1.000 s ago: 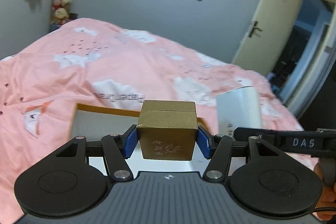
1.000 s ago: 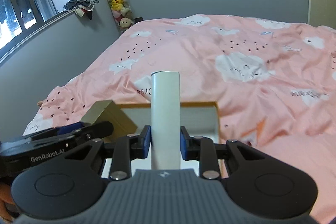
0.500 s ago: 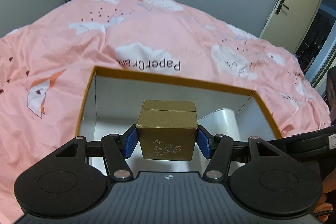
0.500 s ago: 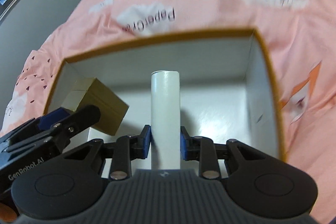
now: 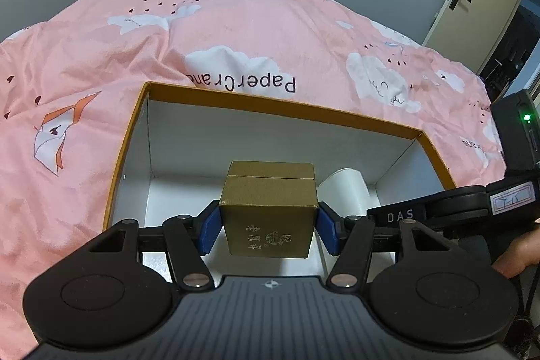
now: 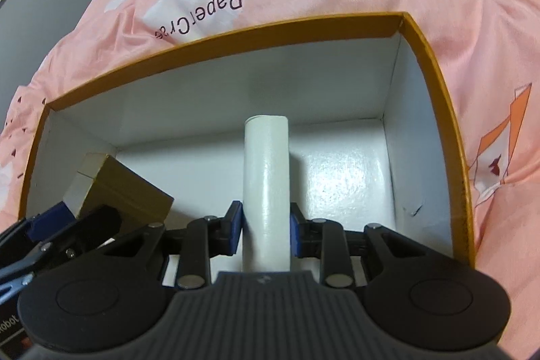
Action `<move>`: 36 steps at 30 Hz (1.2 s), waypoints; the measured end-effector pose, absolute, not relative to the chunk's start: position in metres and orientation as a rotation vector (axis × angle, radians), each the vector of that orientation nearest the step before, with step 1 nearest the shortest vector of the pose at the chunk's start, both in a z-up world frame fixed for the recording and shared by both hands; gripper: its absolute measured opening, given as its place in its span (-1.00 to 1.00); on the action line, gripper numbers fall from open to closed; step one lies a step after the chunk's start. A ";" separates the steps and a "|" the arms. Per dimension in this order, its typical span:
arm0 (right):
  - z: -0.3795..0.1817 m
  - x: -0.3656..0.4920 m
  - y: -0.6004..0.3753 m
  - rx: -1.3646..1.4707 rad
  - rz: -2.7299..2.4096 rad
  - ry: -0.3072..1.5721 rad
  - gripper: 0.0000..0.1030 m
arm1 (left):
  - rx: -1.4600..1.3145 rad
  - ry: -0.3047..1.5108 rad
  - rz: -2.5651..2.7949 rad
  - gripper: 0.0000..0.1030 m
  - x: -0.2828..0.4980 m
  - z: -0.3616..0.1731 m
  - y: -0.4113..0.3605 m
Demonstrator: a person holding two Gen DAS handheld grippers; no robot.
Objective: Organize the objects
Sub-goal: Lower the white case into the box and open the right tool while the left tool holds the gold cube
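Left tool (image 5: 268,226) gripping gold box (image 5: 268,218), over orange-rimmed carton (image 5: 283,105), pink duvet (image 5: 236,32)

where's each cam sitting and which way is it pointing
Left wrist: sits on the left gripper, looks down along its fingers at the gold box clamped over the carton; a hand shows at right.
Right wrist: sits on the right gripper, its jaws opening around the white tube, facing steeply into the carton.
Shared: carton, gold box, tube, pink quilt.
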State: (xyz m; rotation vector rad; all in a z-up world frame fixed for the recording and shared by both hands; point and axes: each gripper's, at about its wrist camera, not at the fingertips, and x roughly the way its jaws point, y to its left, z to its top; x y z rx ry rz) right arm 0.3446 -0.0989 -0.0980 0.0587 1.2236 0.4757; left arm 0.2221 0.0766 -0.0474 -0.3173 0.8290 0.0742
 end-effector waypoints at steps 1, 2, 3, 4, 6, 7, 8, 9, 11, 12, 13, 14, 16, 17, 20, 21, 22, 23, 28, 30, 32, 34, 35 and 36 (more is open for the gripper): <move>-0.096 0.344 -0.098 0.039 0.471 1.216 -0.33 | -0.320 0.833 0.075 0.31 0.222 -0.048 0.077; -0.093 0.342 -0.097 0.006 0.462 1.201 -0.28 | -0.322 0.835 0.075 0.31 0.222 -0.048 0.077; -0.091 0.342 -0.096 -0.027 0.454 1.185 -0.25 | -0.321 0.837 0.074 0.31 0.222 -0.048 0.077; -0.089 0.341 -0.096 -0.057 0.449 1.172 -0.24 | -0.318 0.836 0.074 0.31 0.222 -0.048 0.077; -0.085 0.340 -0.095 -0.109 0.440 1.152 -0.23 | -0.313 0.836 0.073 0.31 0.221 -0.047 0.076; -0.083 0.340 -0.095 -0.133 0.435 1.143 -0.25 | -0.313 0.838 0.071 0.31 0.221 -0.048 0.076; -0.082 0.340 -0.094 -0.155 0.436 1.136 -0.25 | -0.314 0.840 0.070 0.31 0.221 -0.048 0.076; -0.081 0.339 -0.093 -0.175 0.440 1.130 -0.25 | -0.314 0.841 0.069 0.31 0.221 -0.048 0.076; -0.077 0.337 -0.090 -0.226 0.440 1.112 -0.24 | -0.312 0.847 0.070 0.31 0.221 -0.048 0.077; -0.075 0.336 -0.088 -0.247 0.442 1.103 -0.24 | -0.310 0.850 0.069 0.31 0.221 -0.049 0.077; -0.073 0.334 -0.087 -0.268 0.444 1.093 -0.24 | -0.310 0.852 0.063 0.31 0.221 -0.049 0.076; -0.071 0.333 -0.086 -0.286 0.451 1.089 -0.24 | -0.312 0.855 0.062 0.31 0.221 -0.049 0.076; -0.069 0.331 -0.083 -0.304 0.484 1.103 -0.24 | -0.308 0.855 0.054 0.31 0.221 -0.049 0.075; -0.068 0.330 -0.081 -0.309 0.515 1.122 -0.24 | -0.308 0.854 0.049 0.31 0.221 -0.049 0.075; -0.072 0.325 -0.078 -0.335 0.581 1.200 -0.24 | -0.317 0.854 0.040 0.31 0.220 -0.049 0.078; -0.074 0.325 -0.076 -0.344 0.592 1.226 -0.24 | -0.319 0.853 0.040 0.31 0.220 -0.048 0.078; -0.076 0.324 -0.075 -0.354 0.596 1.242 -0.24 | -0.322 0.849 0.040 0.31 0.220 -0.048 0.080; -0.079 0.324 -0.074 -0.371 0.600 1.257 -0.24 | -0.325 0.847 0.037 0.31 0.219 -0.048 0.080; -0.094 0.319 -0.064 -0.514 0.565 1.244 -0.10 | -0.325 0.839 0.027 0.31 0.217 -0.045 0.080; -0.097 0.319 -0.062 -0.561 0.539 1.216 -0.20 | -0.328 0.841 0.026 0.31 0.217 -0.046 0.080; -0.098 0.322 -0.063 -0.568 0.516 1.199 -0.23 | -0.324 0.842 0.022 0.31 0.218 -0.046 0.078; -0.098 0.326 -0.065 -0.559 0.505 1.188 -0.27 | -0.325 0.844 0.016 0.31 0.218 -0.046 0.078; -0.098 0.328 -0.065 -0.562 0.498 1.180 -0.32 | -0.325 0.845 0.014 0.31 0.218 -0.046 0.077; -0.098 0.330 -0.066 -0.572 0.490 1.170 -0.39 | -0.326 0.845 0.011 0.31 0.218 -0.047 0.077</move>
